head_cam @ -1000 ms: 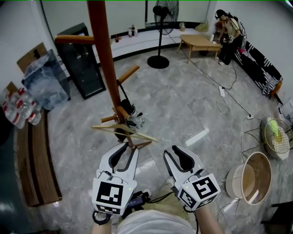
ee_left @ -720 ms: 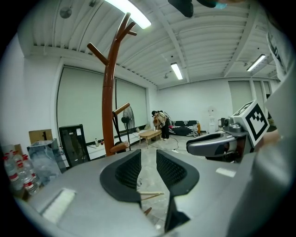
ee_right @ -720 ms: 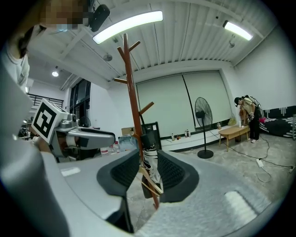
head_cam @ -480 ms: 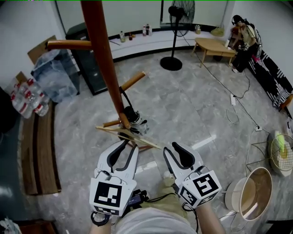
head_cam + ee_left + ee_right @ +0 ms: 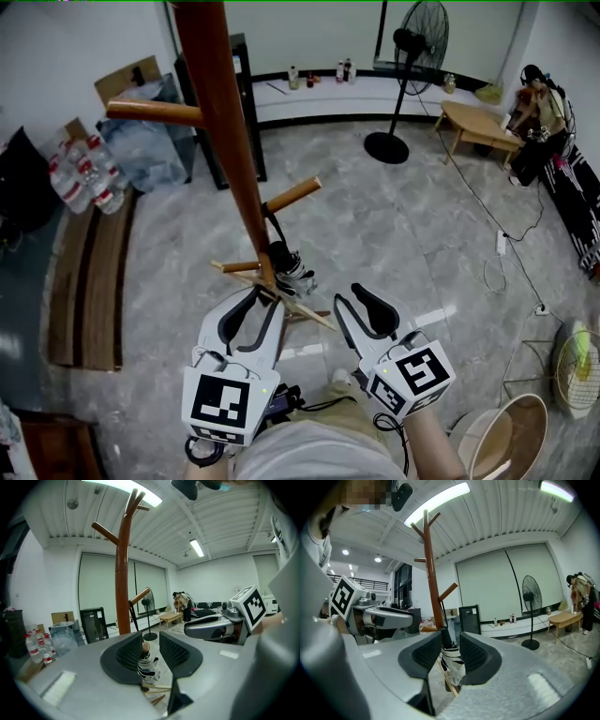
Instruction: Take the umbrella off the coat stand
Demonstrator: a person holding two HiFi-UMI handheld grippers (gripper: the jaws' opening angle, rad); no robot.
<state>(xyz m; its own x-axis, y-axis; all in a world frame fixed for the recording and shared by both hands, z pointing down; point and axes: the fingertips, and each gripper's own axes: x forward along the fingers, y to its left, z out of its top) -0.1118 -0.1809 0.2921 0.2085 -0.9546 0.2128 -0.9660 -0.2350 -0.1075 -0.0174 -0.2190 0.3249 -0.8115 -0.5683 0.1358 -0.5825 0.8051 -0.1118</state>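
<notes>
The brown wooden coat stand (image 5: 230,141) rises in front of me. A folded black-and-white striped umbrella (image 5: 289,265) hangs low beside the pole by a dark strap from a slanted peg (image 5: 292,196). My left gripper (image 5: 261,302) is just short of the stand's foot. Its jaws have just been opening and stand open, with nothing between the pads. My right gripper (image 5: 354,300) is open to the umbrella's right, apart from it. Through the left gripper (image 5: 151,641) gap, the umbrella (image 5: 146,663) shows farther off. It also shows beyond the right gripper (image 5: 450,644), as the umbrella (image 5: 452,663) against the stand (image 5: 432,583).
Thin wooden slats (image 5: 281,295) lie crossed at the stand's foot. A black cabinet (image 5: 230,103), packs of water bottles (image 5: 80,178) and a wooden bench (image 5: 94,281) are on the left. A standing fan (image 5: 405,84), a low table (image 5: 478,122), a person, floor cables and a round basket (image 5: 511,441) are on the right.
The head view has swung left. The stand and umbrella now sit nearer the tips of both grippers, which have moved forward toward them. Nothing has been taken hold of.
</notes>
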